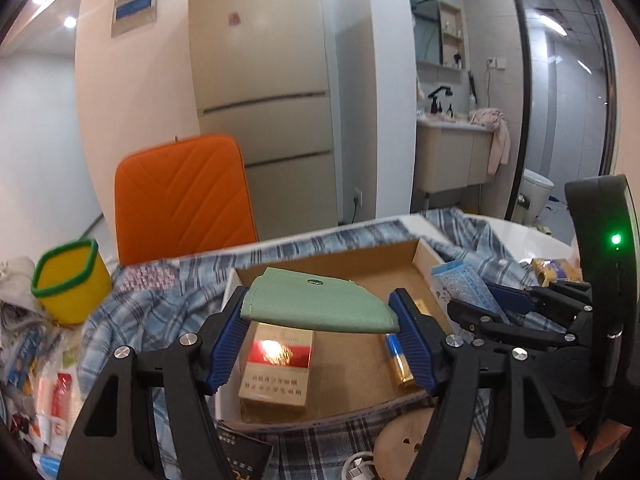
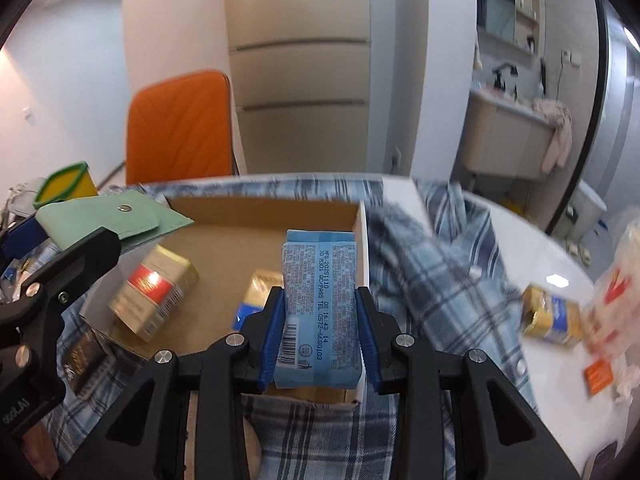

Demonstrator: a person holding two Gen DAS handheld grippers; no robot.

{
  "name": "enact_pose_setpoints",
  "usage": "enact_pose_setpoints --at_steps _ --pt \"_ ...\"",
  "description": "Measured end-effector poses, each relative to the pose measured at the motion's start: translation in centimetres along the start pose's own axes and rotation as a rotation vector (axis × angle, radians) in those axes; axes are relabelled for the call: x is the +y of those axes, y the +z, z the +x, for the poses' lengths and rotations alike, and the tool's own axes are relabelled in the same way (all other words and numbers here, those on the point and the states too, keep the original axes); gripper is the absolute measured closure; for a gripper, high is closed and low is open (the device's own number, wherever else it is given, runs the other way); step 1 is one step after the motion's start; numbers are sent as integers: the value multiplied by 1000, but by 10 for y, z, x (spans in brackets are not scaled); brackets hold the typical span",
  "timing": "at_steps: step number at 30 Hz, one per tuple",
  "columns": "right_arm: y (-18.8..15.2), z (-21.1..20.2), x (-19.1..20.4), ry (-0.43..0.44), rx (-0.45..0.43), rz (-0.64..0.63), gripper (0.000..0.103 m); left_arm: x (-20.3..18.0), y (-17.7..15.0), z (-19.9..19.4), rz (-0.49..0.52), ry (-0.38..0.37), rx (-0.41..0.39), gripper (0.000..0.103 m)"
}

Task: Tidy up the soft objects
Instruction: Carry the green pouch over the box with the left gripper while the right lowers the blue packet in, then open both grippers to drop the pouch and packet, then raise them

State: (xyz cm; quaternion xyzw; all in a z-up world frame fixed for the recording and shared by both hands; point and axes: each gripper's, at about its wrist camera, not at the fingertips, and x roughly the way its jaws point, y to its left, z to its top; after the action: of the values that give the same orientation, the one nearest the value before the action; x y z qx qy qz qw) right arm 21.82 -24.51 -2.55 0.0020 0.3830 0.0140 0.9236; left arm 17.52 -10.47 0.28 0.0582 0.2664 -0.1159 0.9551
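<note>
My right gripper pinches the tissue pack over the box's near right corner; it is light, squashy, gripped mid-length, long axis pointing away; my left gripper clamps the floppy green pouch crosswise above the box.

White table; plaid cloth, perhaps shirt
</note>
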Motion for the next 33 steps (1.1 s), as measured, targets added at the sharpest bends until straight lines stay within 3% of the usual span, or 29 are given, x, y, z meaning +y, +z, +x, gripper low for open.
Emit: enact_pose_setpoints --at_steps 6,12,13,15,16,33 --pt "-2 8 1 5 24 -10 66 7 -1 16 -19 -14 63 34" --pt "-1 12 -1 33 44 0 65 5 -5 19 -17 -15 71 34" --pt "0 12 -3 36 42 6 62 5 -6 20 -20 -15 74 34" --pt "0 9 -5 51 26 25 39 7 -7 23 -21 -7 78 34" --pt "0 8 -6 45 14 27 36 7 -8 25 -23 -2 81 34" --pt "5 -18 -17 -14 -91 63 36 11 -21 53 -71 -32 219 33"
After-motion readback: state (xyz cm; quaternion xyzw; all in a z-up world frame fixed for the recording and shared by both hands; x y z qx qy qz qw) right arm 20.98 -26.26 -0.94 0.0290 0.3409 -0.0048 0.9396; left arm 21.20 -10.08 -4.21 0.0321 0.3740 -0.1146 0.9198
